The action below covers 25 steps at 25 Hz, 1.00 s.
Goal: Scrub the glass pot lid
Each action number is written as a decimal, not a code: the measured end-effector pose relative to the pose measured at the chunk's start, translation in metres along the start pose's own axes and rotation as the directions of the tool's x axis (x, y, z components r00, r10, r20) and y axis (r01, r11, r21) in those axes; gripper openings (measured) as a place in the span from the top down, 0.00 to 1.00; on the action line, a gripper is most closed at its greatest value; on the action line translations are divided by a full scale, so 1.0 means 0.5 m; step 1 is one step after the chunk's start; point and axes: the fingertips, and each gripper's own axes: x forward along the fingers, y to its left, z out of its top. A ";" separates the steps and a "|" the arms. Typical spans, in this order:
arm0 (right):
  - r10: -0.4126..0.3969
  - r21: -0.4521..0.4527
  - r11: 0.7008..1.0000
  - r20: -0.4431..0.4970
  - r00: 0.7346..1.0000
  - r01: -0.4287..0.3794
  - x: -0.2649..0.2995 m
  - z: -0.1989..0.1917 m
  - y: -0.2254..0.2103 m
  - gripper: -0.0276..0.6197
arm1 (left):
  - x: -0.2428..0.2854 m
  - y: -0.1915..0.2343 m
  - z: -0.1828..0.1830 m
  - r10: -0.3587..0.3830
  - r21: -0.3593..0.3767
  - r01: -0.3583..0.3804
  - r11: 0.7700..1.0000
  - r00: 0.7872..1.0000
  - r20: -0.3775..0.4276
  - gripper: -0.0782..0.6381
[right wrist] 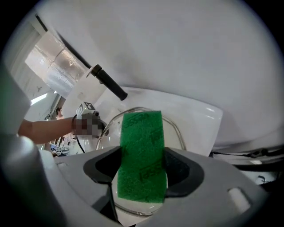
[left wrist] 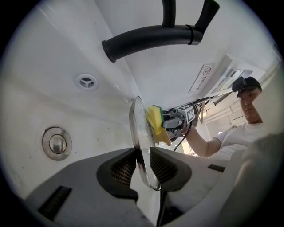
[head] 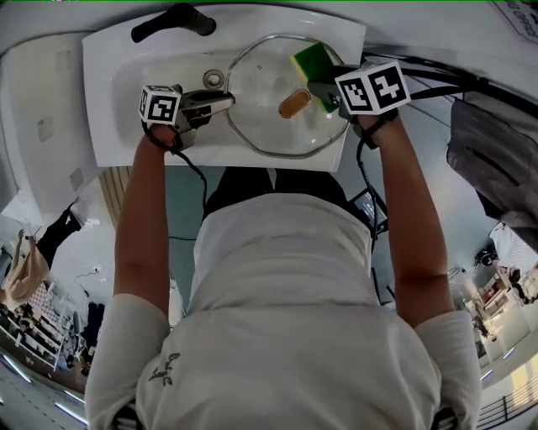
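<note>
**Inspection note: lid clamped at the rim, sponge at the glass**

From my remote station I record the following.

1. Task item. The glass pot lid (head: 271, 134) is over the bowl of the white sink (head: 118, 138), at the middle of the head view. Its tan knob (head: 294, 103) faces the head camera. The black faucet (head: 172, 21) lies at 11 o'clock from the lid. The drain plug (head: 213, 79) lies at 10 o'clock, just beside the rim.

2. Left gripper (head: 227, 102). It reaches in from 9 o'clock of the lid. In the left gripper view the lid (left wrist: 136, 116) is seen edge-on. Its metal rim passes between the two ribbed pads (left wrist: 122, 167), which are clenched on it from both faces. The left gripper (left wrist: 142, 153) is therefore grasping the lid.

3. Right gripper (head: 319, 81). It comes in from 3 o'clock and is gripping a sponge (head: 314, 60) over the lid at about 1 o'clock. In the right gripper view both jaws press the sides of the sponge (right wrist: 142, 155), and its green scouring face looks back at the camera. The right gripper (right wrist: 141, 166) is thus clenched on the sponge. The lid's rim (right wrist: 175, 128) shows behind it.

4. Contact. In the left gripper view the sponge (left wrist: 154, 120) has its yellow side turned to the glass and stands right against it or just beside it. I cannot tell which.

5. Surroundings. The round overflow fitting (left wrist: 86, 81) sits at 11 o'clock from the lid in the left gripper view.
</note>
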 end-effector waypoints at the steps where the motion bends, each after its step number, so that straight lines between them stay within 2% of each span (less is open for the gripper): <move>1: -0.014 0.001 1.000 0.008 1.000 0.014 0.000 0.000 -0.003 0.50 | 0.001 0.002 0.000 -0.001 0.002 0.001 1.000 1.000 0.001 0.76; 4: -0.051 -0.037 0.998 0.005 0.999 0.051 -0.005 -0.009 -0.018 0.50 | 0.001 -0.001 0.002 -0.005 0.004 0.005 1.000 1.000 0.004 0.76; 6: -0.071 -0.021 0.997 0.006 0.997 0.071 -0.016 -0.027 -0.043 0.50 | 0.000 -0.001 0.003 -0.007 0.004 0.007 1.000 1.000 0.008 0.76; 12: -0.159 0.120 0.980 0.013 0.987 0.156 -0.065 -0.118 -0.151 0.50 | -0.002 -0.006 0.004 -0.009 0.005 0.009 1.000 1.000 0.011 0.76; 15: -0.176 0.205 0.965 0.032 0.984 0.166 -0.080 -0.159 -0.172 0.50 | -0.002 -0.009 0.003 -0.006 0.002 0.006 1.000 1.000 0.006 0.76; 18: -0.199 0.204 0.961 0.051 0.979 0.185 -0.092 -0.169 -0.147 0.50 | 0.000 -0.006 0.003 -0.017 0.000 0.016 1.000 1.000 0.012 0.76; 22: -0.134 0.185 0.976 0.089 0.987 0.116 -0.065 -0.141 -0.032 0.50 | 0.000 -0.008 0.001 -0.016 -0.008 0.016 1.000 1.000 0.008 0.76; 25: -0.129 0.160 0.981 0.089 0.988 0.113 -0.032 -0.119 0.028 0.50 | 0.000 -0.008 0.001 -0.010 0.002 0.010 1.000 1.000 0.004 0.76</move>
